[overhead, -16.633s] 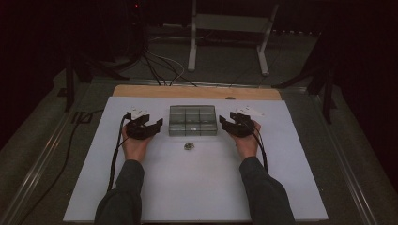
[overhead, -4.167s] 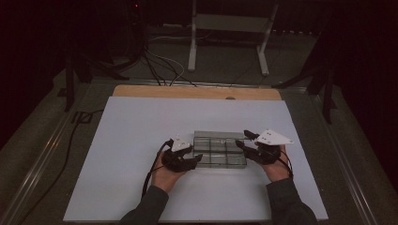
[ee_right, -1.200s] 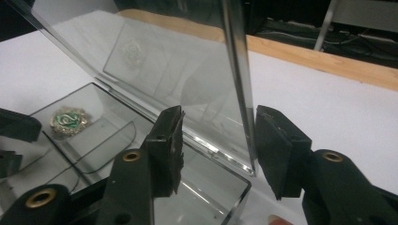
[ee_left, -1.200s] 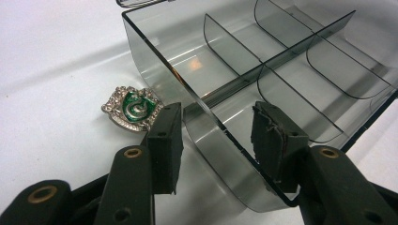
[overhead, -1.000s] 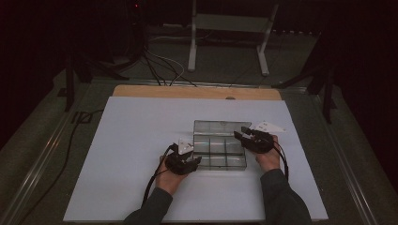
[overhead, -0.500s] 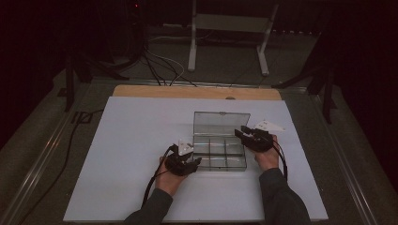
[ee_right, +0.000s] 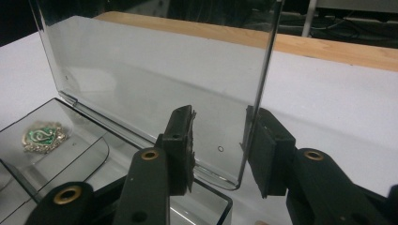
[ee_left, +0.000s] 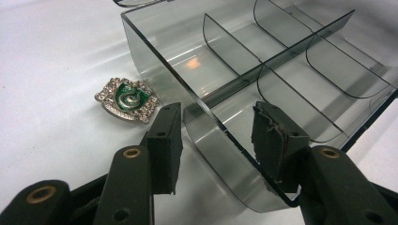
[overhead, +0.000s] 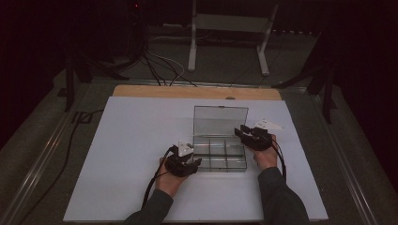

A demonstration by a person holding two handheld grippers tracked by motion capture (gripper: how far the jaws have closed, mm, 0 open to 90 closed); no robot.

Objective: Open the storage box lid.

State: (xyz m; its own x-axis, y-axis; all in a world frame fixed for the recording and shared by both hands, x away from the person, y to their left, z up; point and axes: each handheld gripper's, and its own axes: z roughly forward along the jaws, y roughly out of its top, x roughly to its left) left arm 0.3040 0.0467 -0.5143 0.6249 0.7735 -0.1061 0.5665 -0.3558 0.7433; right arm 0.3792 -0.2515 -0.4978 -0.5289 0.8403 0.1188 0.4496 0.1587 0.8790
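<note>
A clear plastic compartment box (overhead: 220,157) (ee_left: 281,61) stands on the white table, its lid (overhead: 220,121) (ee_right: 155,70) raised upright at the far side. My left gripper (overhead: 195,161) (ee_left: 216,140) grips the box's near left corner, one pad outside and one inside the wall. My right gripper (overhead: 240,131) (ee_right: 220,140) straddles the lid's right edge. Its jaws have just been closing, and a gap still shows at the pads. A silver and green crest badge (ee_left: 126,99) (ee_right: 43,136) lies on the table just left of the box.
The white tabletop (overhead: 131,140) has free room to the left and front. A wooden board (overhead: 197,91) runs along its far edge. Beyond it are cables (overhead: 159,70) and a metal stand (overhead: 225,28) on the dark floor.
The lid has swung up from flat on the box to upright. The right gripper stayed at the lid's right edge. The left gripper and the box base kept still.
</note>
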